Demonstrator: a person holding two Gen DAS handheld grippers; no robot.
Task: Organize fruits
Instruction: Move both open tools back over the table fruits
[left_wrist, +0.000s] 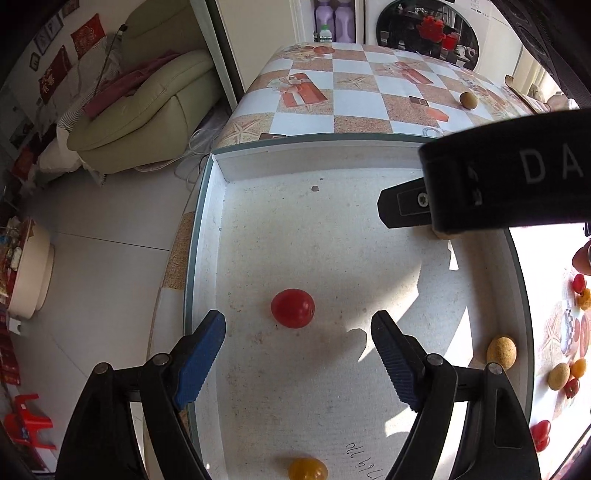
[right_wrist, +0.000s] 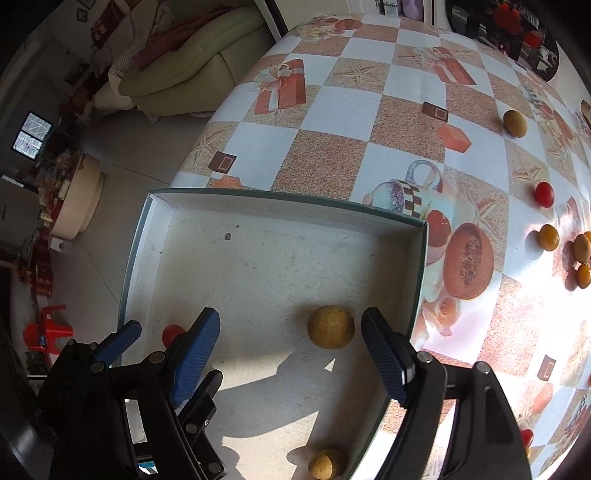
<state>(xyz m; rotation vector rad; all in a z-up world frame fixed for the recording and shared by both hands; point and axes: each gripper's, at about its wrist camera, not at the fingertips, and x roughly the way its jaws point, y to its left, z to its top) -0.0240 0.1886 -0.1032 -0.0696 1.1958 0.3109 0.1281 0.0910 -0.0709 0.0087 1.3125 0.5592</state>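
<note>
A shallow white box (left_wrist: 221, 229) with a green rim (right_wrist: 288, 195) sits at the table's left edge. In the left wrist view my left gripper (left_wrist: 297, 334) is open above the box floor, just behind a red tomato (left_wrist: 293, 308). An orange fruit (left_wrist: 307, 469) lies below it and a tan fruit (left_wrist: 501, 351) lies by the right wall. In the right wrist view my right gripper (right_wrist: 290, 326) is open over the box, with a tan round fruit (right_wrist: 331, 326) on the floor close to its right finger. Another tan fruit (right_wrist: 327, 463) lies nearer. The red tomato (right_wrist: 171, 334) is partly hidden behind the left gripper.
Loose fruits lie on the checkered tablecloth (right_wrist: 388, 110) right of the box: a tan one (right_wrist: 515, 123), a red one (right_wrist: 544, 194), an orange one (right_wrist: 548, 237) and a small cluster (right_wrist: 581, 254). A green sofa (left_wrist: 147, 103) and a red stool (left_wrist: 29, 421) stand on the floor to the left.
</note>
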